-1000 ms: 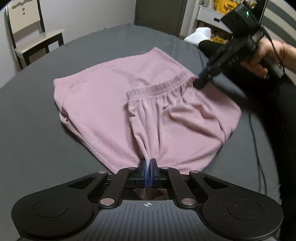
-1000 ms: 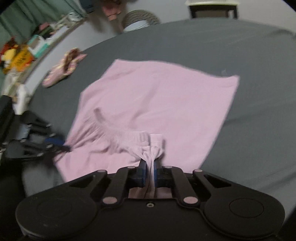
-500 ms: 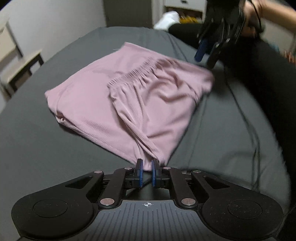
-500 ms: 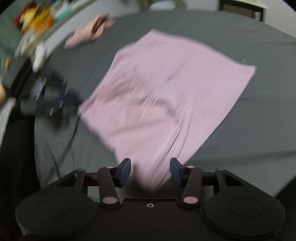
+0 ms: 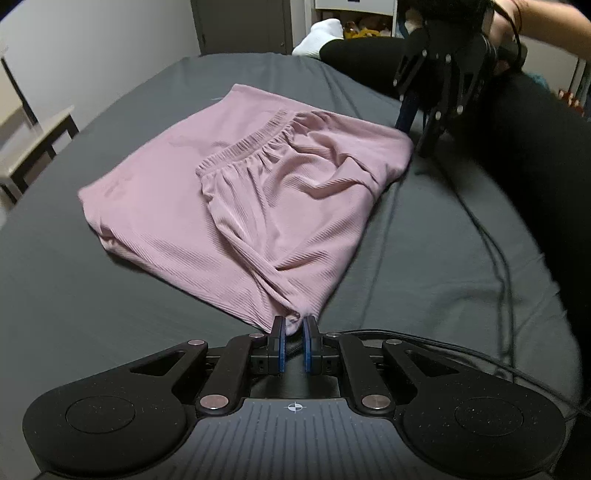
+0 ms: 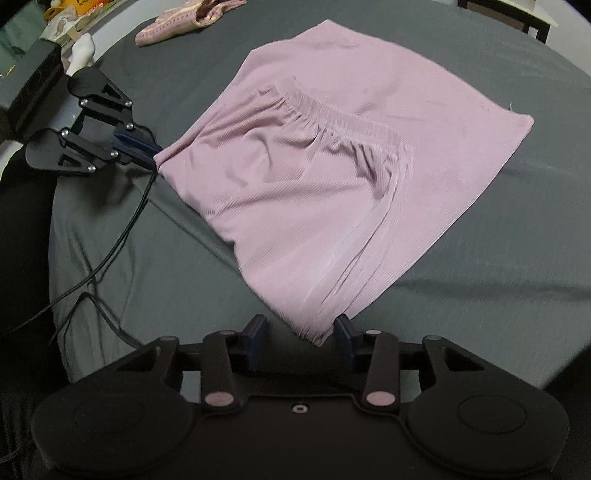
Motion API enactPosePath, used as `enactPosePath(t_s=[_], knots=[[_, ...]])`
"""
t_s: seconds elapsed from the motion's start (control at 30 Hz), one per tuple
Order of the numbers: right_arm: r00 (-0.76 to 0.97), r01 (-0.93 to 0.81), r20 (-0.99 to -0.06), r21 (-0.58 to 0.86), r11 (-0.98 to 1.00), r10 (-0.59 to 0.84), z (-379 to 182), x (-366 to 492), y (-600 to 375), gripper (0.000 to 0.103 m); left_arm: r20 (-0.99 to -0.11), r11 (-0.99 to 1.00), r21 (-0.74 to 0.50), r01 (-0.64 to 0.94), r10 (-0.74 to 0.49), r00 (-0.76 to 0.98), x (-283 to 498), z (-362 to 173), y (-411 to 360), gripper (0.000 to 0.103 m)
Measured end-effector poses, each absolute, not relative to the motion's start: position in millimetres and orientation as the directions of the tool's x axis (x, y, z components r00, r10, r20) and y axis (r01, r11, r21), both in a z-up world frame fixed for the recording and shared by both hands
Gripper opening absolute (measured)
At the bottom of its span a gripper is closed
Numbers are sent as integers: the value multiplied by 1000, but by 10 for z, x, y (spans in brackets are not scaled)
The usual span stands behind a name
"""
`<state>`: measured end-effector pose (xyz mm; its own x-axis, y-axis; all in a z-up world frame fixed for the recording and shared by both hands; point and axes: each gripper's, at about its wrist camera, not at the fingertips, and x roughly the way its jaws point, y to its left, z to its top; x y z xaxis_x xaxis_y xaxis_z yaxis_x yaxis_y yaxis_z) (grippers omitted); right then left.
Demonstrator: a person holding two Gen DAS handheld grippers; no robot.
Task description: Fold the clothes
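Right now the pink shorts [image 5: 258, 192] lie folded on the dark gray bed sheet [image 5: 92, 295], just in front of both grippers. The stretchy waistband [image 5: 251, 142] runs across the top layer, and the cloth under it is wrinkled and ribbed.

The left gripper [image 5: 293, 334] sits low at the near corner of the shorts. Its blue pads [image 5: 280, 343] are a little apart, with a small bump of pink cloth sitting between the tips. The cloth looks loose there, not squeezed.

The right gripper [image 6: 301, 338] sits at another corner of the shorts [image 6: 332, 177]. Its two fingers are spread wide, and the pointy corner of the cloth hangs in the gap without touching either one. From the left camera, this gripper [image 5: 417, 125] shows up on the far side of the shorts, held by a hand [image 5: 524, 22], with its tips just beside the far right corner.

Black cables [image 6: 110, 240] trail over the sheet [image 6: 147, 258] to the left of the right gripper. Far ahead of it lies a small pink and yellow cloth [image 6: 184, 22] near the bed's edge. A wooden chair [image 5: 33, 140] stands beside the bed, ahead and to the left of the left gripper.
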<state>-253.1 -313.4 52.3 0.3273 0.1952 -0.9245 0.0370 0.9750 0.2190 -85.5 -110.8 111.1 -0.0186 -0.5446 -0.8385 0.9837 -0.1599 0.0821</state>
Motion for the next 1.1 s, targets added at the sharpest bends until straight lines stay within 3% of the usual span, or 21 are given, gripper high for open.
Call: enactPosePath(t_s=[0.13, 0.3, 0.67, 0.73, 0.8, 0.83, 1.0, 1.1], knots=[[336, 40, -923, 212, 977, 187, 510, -2537, -3113, 40, -837, -172, 93, 981, -547, -17, -887, 1096, -1126, 8], [332, 57, -922, 230, 971, 199, 468, -2489, -3097, 30, -842, -180, 111, 977, -540, -4, -924, 1055, -1169, 8], [312, 54, -930, 224, 973, 196, 442, -2498, -3066, 29, -841, -166, 68, 984, -540, -33, -870, 1116, -1106, 8], [312, 58, -929, 228, 972, 199, 434, -2484, -3064, 29, -833, -164, 72, 984, -553, -32, -875, 1128, -1104, 18], [314, 61, -928, 231, 971, 202, 436, -2483, -3070, 30, -816, -152, 98, 984, -578, -8, -890, 1142, -1092, 68], [315, 61, -927, 233, 971, 203, 437, -2483, -3073, 30, -804, -147, 120, 982, -594, 10, -903, 1148, -1080, 72], [326, 60, -923, 234, 970, 202, 450, -2500, -3088, 29, -793, -170, 202, 965, -606, 59, -957, 1120, -1102, 72], [333, 60, -923, 225, 973, 193, 472, -2512, -3085, 29, -788, -209, 260, 943, -610, 83, -1029, 1102, -1110, 67]])
